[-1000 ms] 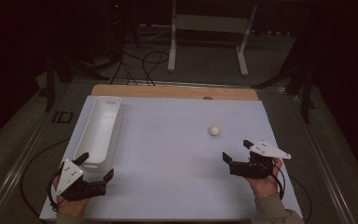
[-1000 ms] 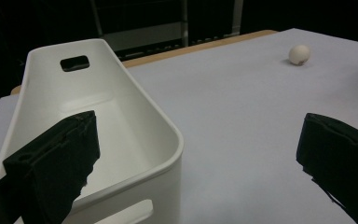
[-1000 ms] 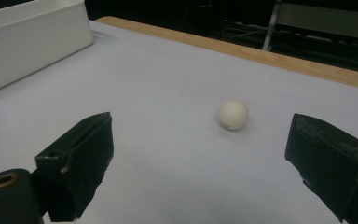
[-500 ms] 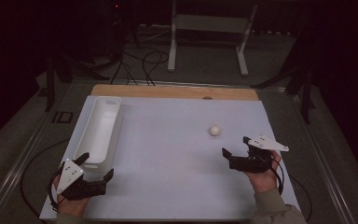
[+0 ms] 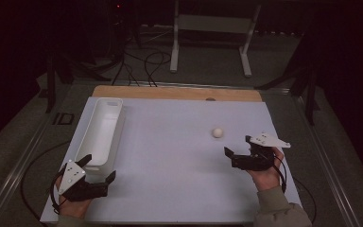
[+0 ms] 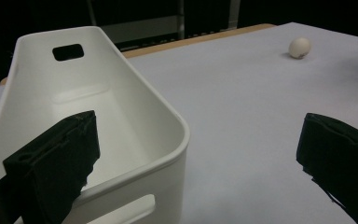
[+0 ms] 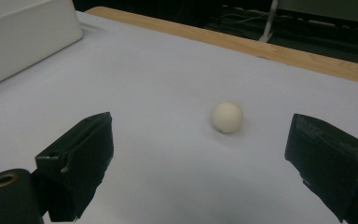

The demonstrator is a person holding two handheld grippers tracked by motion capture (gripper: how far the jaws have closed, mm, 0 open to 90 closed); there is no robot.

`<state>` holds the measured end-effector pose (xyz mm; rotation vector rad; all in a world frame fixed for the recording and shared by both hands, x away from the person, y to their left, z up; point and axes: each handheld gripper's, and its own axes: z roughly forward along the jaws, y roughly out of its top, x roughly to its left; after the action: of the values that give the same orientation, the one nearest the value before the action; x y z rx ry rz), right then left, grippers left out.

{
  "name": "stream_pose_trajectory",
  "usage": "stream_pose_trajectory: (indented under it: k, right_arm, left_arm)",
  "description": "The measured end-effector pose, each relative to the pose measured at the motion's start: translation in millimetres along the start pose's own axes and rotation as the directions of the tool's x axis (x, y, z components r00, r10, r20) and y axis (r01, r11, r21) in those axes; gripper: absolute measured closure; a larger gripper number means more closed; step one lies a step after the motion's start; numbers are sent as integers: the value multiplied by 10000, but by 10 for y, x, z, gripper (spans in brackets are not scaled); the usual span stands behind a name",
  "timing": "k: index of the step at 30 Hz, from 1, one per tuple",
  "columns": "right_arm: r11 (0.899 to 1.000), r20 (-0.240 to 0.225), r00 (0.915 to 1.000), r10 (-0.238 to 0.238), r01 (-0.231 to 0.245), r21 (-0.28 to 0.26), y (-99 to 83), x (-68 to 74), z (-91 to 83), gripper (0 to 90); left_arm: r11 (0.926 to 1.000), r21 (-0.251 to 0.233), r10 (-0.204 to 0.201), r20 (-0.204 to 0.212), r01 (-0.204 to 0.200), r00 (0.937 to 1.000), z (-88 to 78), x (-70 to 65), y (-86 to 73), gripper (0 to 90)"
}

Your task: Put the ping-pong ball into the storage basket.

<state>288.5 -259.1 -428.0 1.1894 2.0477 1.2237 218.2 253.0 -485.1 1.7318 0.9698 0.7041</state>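
Observation:
A small cream ball (image 5: 217, 132) rests on the white table sheet (image 5: 170, 156), right of centre. My right gripper (image 5: 237, 145) is open just behind and right of the ball, pointing at it, with nothing between its jaws. In the right gripper view the ball (image 7: 227, 117) lies a short way ahead of the right gripper (image 7: 203, 149), between the lines of its jaws. My left gripper (image 5: 99, 166) is open at the front left, by the near end of a long white bin (image 5: 101, 132). In the left gripper view the bin (image 6: 98, 107) stands behind one jaw of the left gripper (image 6: 200, 140), and the ball (image 6: 299, 47) lies far off.
The bin is empty and runs front to back along the sheet's left side; its corner (image 7: 23, 37) appears in the right gripper view. A wooden strip (image 5: 179, 92) borders the far edge. Cables and a white stand (image 5: 210, 28) are on the floor beyond.
My right gripper has moved forward, closer to the ball. The left gripper, the bin and the ball have stayed put.

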Motion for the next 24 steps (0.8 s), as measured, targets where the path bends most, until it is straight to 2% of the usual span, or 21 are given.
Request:
stream_pose_trajectory:
  k: [7,17,24]
  right_arm:
    - [9999,-78,9999,-64,65,138,30,-12,46,74]
    - [9991,-159,9998,138,-132,411,74,-71,116,74]
    - [9975,-82,10000,28,-22,704,115,-81,163,74]
  left_arm:
    - [10000,-18,82,251,-82,9997,17,4,-8,0]
    - [10000,10,-44,330,44,9994,42,36,-30,0]
    - [10000,10,-40,349,40,9994,48,38,-32,0]
